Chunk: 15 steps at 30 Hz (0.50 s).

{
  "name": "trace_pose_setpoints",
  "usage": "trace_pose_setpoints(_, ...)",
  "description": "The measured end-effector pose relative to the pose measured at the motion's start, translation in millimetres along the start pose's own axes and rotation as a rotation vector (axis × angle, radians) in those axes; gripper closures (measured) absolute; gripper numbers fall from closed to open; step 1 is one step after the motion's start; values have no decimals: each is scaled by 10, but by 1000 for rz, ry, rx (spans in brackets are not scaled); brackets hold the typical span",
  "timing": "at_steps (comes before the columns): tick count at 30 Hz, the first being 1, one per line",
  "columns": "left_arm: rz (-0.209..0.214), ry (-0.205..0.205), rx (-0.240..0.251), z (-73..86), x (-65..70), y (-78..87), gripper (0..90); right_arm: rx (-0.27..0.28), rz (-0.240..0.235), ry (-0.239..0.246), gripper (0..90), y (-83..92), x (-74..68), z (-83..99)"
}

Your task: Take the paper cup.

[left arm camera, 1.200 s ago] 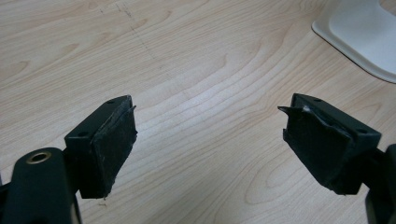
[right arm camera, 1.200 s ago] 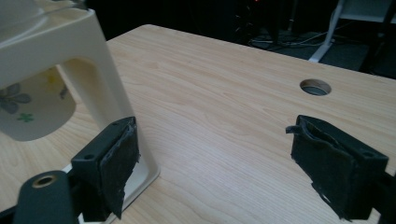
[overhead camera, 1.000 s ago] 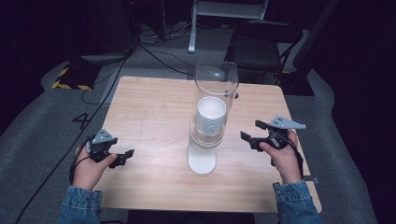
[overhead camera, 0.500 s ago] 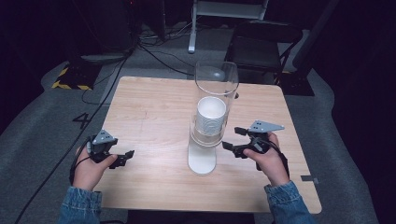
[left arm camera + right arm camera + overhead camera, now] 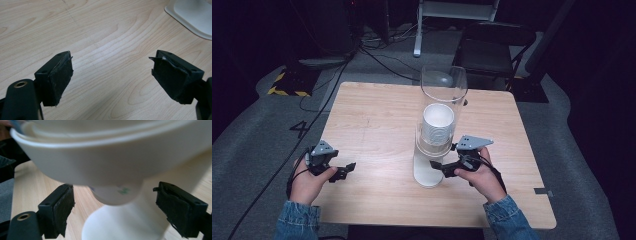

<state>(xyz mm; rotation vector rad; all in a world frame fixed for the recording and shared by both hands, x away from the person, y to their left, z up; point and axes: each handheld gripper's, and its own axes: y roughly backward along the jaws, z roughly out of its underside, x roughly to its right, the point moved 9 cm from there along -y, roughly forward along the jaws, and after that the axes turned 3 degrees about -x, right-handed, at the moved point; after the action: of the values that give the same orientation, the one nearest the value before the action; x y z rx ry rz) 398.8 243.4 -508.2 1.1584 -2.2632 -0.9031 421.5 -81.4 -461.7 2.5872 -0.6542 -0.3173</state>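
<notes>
A cup dispenser stands in the middle of the wooden table: a clear tube holding a stack of white cups over a white base. My right gripper is open at the dispenser's lower right side. In the right gripper view its jaws stand on either side of the bottom cup, which pokes out under the white collar, without touching it. My left gripper rests open near the table's left front, empty, over bare wood.
The dispenser base's corner lies to the upper right in the left gripper view. A dark chair and cables lie on the floor beyond the table's far edge. Bare wood surrounds the dispenser on all sides.
My right gripper has moved left from the table's right side to the foot of the dispenser, its jaws now around the bottom cup. The left gripper has stayed in place.
</notes>
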Motion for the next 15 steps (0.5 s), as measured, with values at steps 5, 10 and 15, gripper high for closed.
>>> trace_pose_setpoints(5,3,-5,-9,24,2,-12,165,74,10,-14,159,-115,-49,-69)
trace_pose_setpoints(10,3,1,-9,37,-3,-19,165,136,41,-44,162,-176,-27,-120)
trace_pose_setpoints(15,4,5,-10,54,-19,-17,165,197,68,-23,253,-195,-15,-162)
